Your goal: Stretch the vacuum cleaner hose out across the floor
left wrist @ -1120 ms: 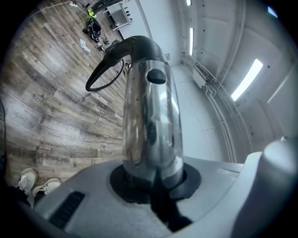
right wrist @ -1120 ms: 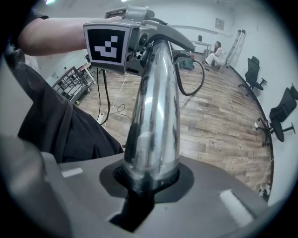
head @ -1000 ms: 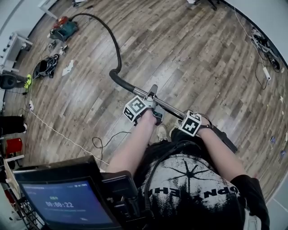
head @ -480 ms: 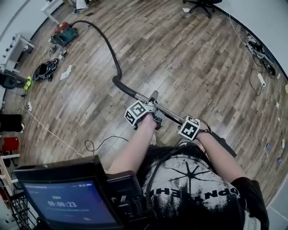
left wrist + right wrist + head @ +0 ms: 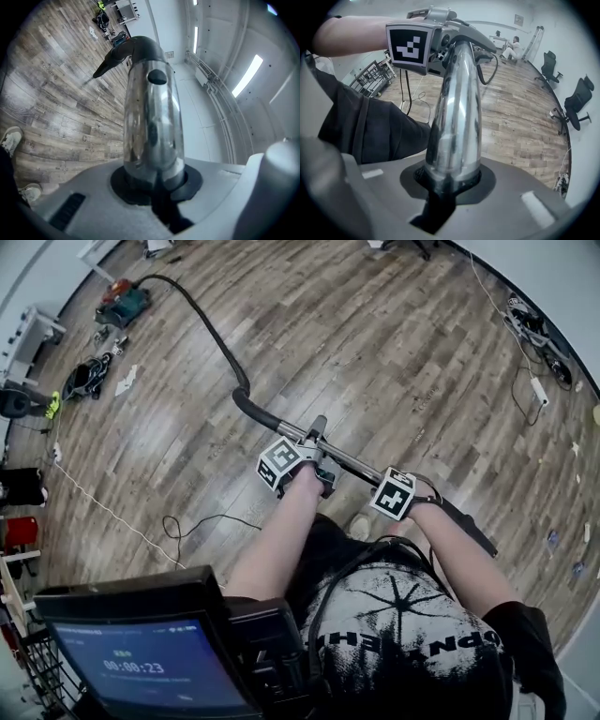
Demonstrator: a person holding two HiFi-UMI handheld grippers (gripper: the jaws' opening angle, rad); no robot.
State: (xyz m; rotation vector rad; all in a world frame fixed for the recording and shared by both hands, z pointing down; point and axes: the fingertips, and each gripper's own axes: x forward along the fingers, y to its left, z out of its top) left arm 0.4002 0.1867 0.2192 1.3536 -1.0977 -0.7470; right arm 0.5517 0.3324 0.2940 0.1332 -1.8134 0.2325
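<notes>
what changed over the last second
The person backed away from the vacuum cleaner, dragging the metal tube along, so the hose lies a bit straighter. Nothing taken or let go: left tongs and right tongs stay clamped on the tube.

Beside the red-and-teal vacuum cleaner body (image 5: 121, 304), dark clutter (image 5: 85, 379) is too small to identify; a black office chair (image 5: 420, 247), well apart from it, is cut off.

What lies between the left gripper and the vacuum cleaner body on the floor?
In the head view, the metal wand, its black curved grip and the black hose span that stretch, over wood floor.
</notes>
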